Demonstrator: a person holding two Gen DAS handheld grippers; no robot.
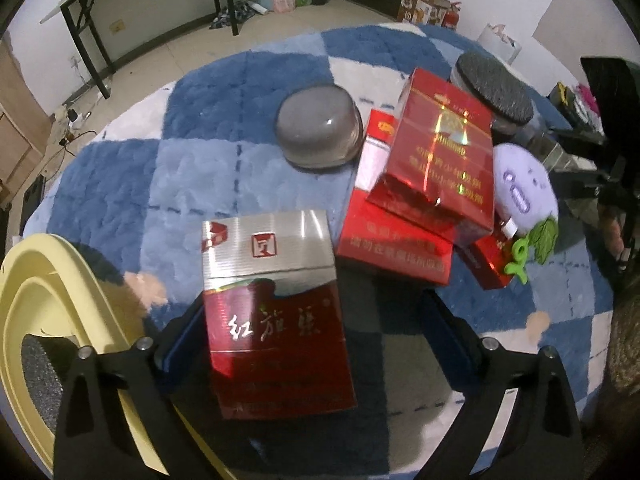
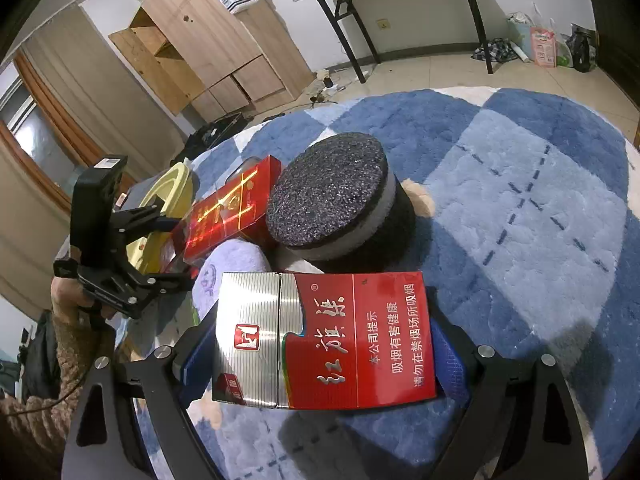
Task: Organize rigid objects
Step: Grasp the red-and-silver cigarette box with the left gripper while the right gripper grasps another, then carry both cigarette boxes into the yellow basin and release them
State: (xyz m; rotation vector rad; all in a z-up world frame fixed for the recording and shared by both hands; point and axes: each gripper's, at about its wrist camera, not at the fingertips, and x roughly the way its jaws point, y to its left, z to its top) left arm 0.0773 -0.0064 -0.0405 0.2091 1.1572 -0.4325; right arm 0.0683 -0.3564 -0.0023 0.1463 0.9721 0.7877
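Currently the left gripper (image 1: 316, 340) stands open around a red-and-silver pack (image 1: 276, 312), right pad apart. Right gripper (image 2: 320, 344) clamps a second pack (image 2: 324, 340) crosswise above the blue rug (image 2: 520, 200).

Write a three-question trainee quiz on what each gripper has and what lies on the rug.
1. True or false: the right gripper is shut on a red and silver box.
2. In the left wrist view, the red and silver pack between the left gripper fingers: A touches both pads, B touches only one pad, C lies behind the fingers.
3. What sits atop the red boxes piled on the blue rug?

Key: 1 true. 2 B; a gap shows at the other pad. 3 another red box, tilted.
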